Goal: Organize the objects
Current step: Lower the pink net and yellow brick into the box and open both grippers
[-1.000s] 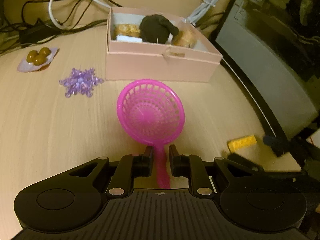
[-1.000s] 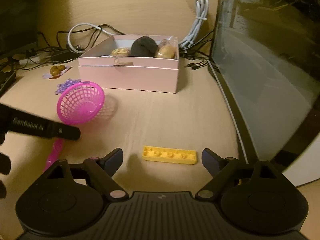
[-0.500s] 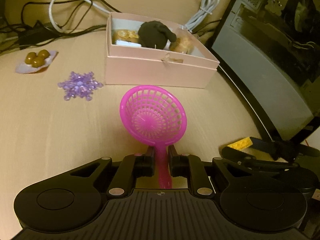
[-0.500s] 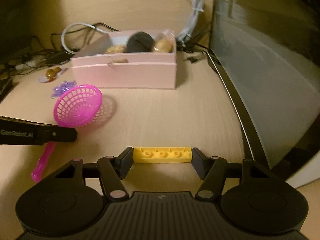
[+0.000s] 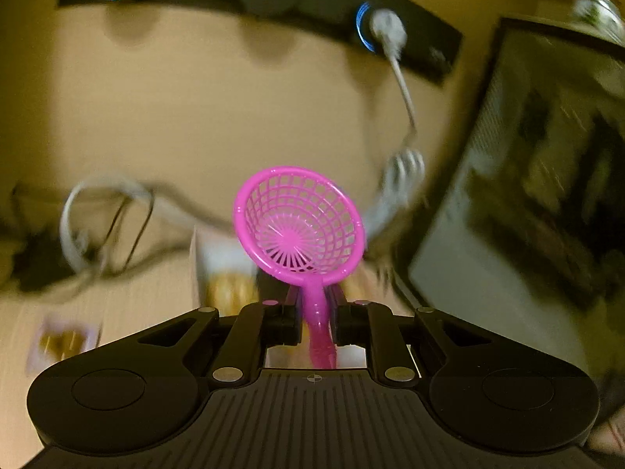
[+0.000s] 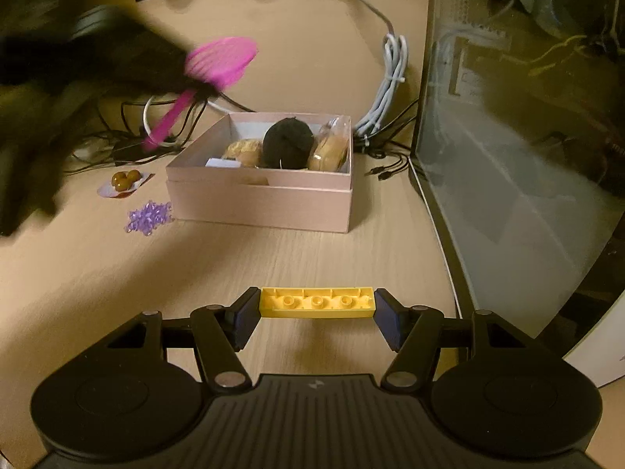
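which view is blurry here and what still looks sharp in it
Left wrist view: the background is smeared with motion blur, the box and cables just streaks; only the left gripper and the pink strainer it holds are crisp. Right wrist view: mostly sharp, with the yellow brick in the right gripper clear; only the strainer and dark arm at upper left are blurred. Both are dim and warm-tinted.

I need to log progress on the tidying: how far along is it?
Done: a dark ball and wrapped buns lie in the pink box. In hand: the left tongs hold the pink strainer aloft; the right tongs grip the yellow brick. Left: the purple snowflake and brown beads.
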